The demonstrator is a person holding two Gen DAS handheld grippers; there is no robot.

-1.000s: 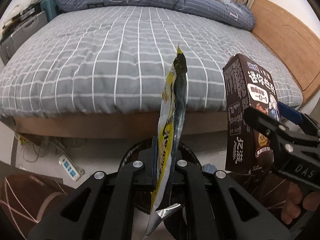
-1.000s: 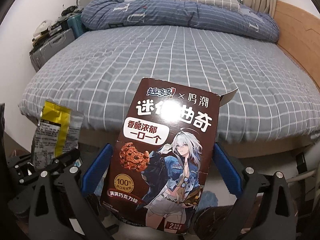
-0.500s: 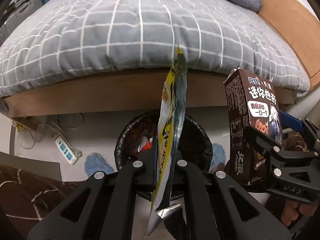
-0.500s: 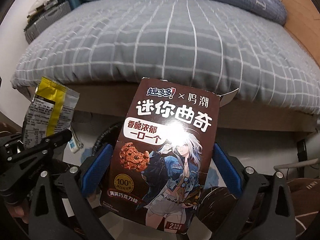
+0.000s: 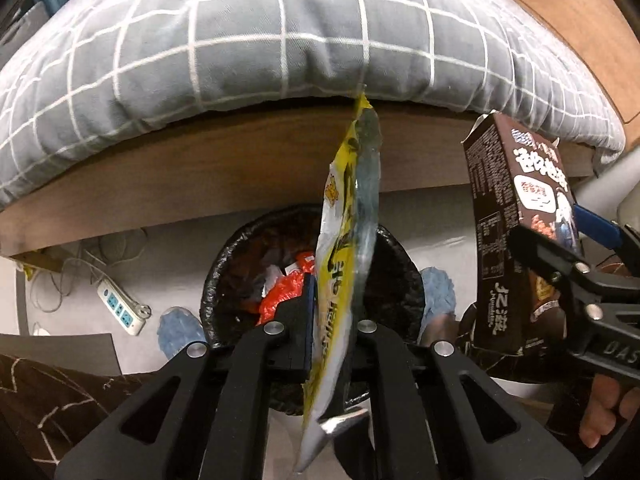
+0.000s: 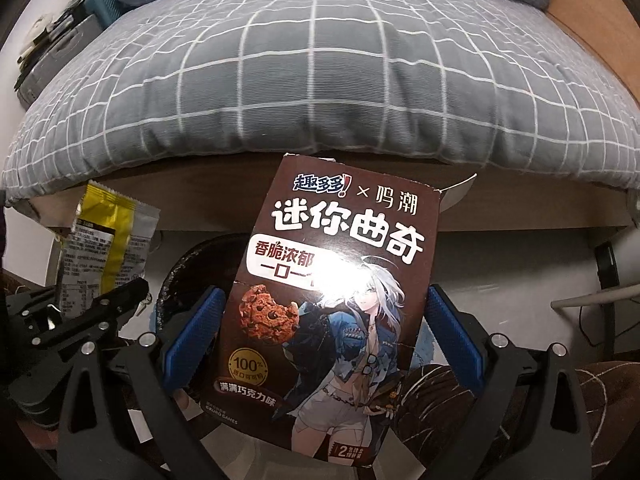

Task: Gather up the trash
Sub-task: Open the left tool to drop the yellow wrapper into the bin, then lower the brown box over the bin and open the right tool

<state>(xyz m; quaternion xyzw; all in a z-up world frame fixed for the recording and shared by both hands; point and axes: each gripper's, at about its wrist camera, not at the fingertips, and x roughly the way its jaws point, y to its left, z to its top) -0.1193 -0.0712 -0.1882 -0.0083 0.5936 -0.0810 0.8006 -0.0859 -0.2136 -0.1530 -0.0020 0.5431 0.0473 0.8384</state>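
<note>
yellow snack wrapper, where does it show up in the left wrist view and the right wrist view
Left wrist view: the yellow snack wrapper stands edge-on at centre, between the left hand-held gripper's fingers, over the black trash bin.
Right wrist view: the wrapper is at the left edge, flat-on, left of the brown cookie box.
Shared landmark: the grey checked bed cover across the top of both.

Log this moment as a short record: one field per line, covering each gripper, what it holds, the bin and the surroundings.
left gripper: jaws opening, yellow snack wrapper between them, above the bin
right gripper: shut on brown cookie box, box upright, top flap open
trash bin: black liner, on floor by the bed, red and white trash inside
bed: grey checked cover, wooden frame
floor: white power strip under the bed edge, left of bin
</note>
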